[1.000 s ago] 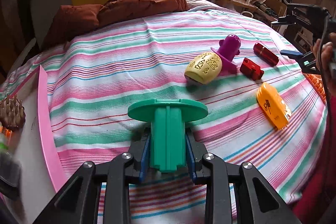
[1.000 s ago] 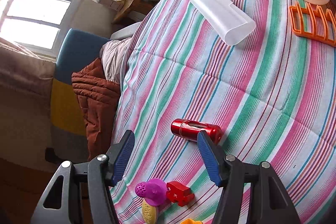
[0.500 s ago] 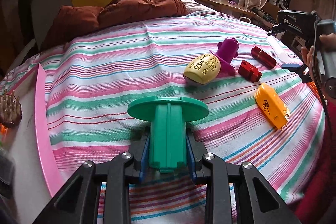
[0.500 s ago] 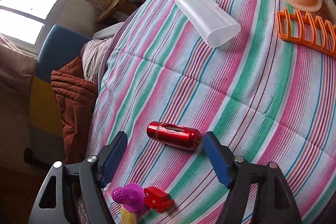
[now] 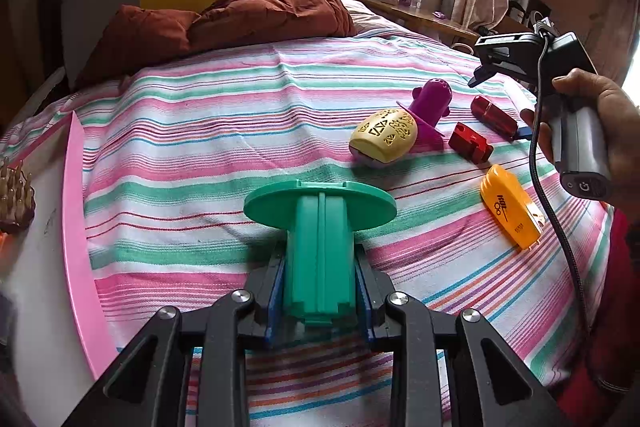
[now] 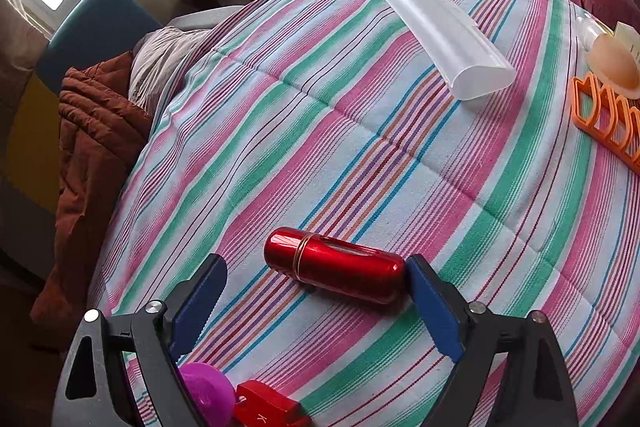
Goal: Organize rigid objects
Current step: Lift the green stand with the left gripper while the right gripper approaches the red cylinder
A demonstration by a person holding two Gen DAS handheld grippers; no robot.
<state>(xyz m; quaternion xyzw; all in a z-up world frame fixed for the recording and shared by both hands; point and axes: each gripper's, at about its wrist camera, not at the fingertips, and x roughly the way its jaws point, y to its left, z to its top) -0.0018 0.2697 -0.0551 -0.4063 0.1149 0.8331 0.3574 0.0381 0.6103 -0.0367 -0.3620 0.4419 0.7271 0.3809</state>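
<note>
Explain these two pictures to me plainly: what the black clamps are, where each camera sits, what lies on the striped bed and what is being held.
No robot here: a person holds a two-finger clamp in each hand, with a camera on each looking along its fingers. The left view shows the left gripper shut on a green plastic piece. Beyond lie a yellow toy, purple toy, red block and orange piece on the striped bedspread. The person's hand holds the other clamp. The right view shows the right gripper, its jaws just widened, open around a red metal cylinder; a clear case lies further away.
</note>
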